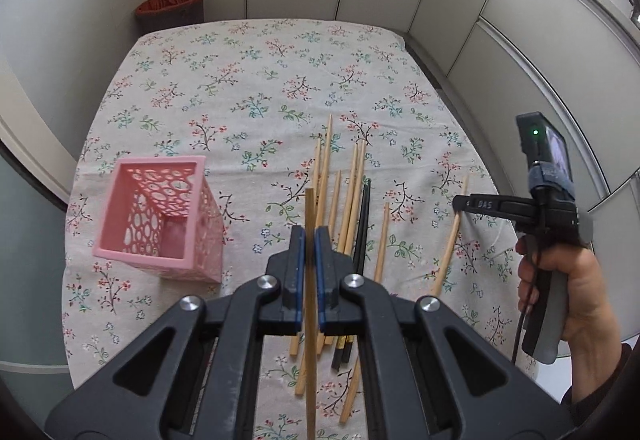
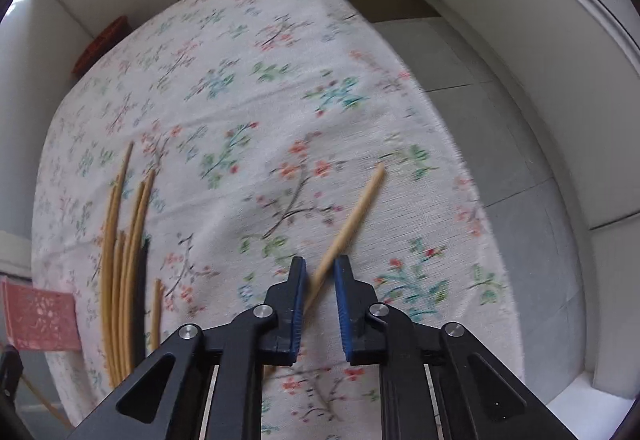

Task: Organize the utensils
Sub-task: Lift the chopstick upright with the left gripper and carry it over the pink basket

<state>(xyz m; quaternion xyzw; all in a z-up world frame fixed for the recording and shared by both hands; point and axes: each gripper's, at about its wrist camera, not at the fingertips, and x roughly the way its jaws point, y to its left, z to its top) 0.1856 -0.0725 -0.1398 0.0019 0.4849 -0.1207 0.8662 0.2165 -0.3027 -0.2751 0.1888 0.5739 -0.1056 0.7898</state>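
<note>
My left gripper [image 1: 309, 236] is shut on a wooden chopstick [image 1: 310, 320], held above the table. A pink perforated holder [image 1: 160, 215] stands to its left, empty as far as I see. Several wooden chopsticks [image 1: 352, 195] and a black pair [image 1: 362, 224] lie on the floral tablecloth [image 1: 240, 87] beyond it. My right gripper [image 2: 320, 272] straddles a lone wooden chopstick [image 2: 356, 211] lying on the cloth; the jaws stand partly apart around it. The right gripper also shows in the left wrist view [image 1: 460, 203], over that chopstick [image 1: 450, 244]. The pile [image 2: 124, 260] and the holder [image 2: 40, 320] lie to its left.
A bin with a red liner [image 1: 172, 9] stands behind the table's far left corner. White cabinets [image 1: 500, 19] run along the back and right. The table's right edge [image 2: 460, 159] drops to a grey tiled floor [image 2: 520, 199].
</note>
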